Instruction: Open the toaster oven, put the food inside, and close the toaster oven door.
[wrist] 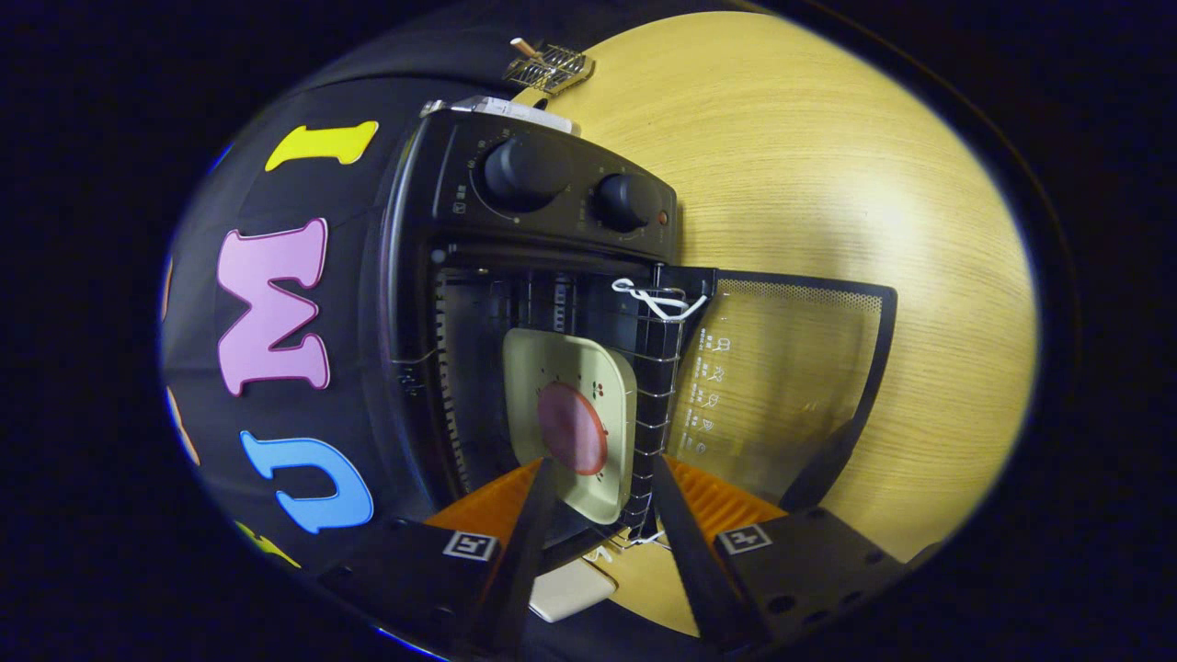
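Two tool (598,483) fingers spread narrowly, nothing gripped. Plate (570,418) with round food (572,428) seated on rack inside toaster oven (515,276). Glass door (782,386) open; tool best withdrawn straight, door swung shut gently.

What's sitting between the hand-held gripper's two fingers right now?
In the gripper view, the near edge of the plate with the round food lies between the open hand-held gripper fingers, on the oven rack.

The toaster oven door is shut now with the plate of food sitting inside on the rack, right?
Not quite: in the gripper view the toaster oven door hangs open. The plate of food does sit inside on the rack, just ahead of the open claw.
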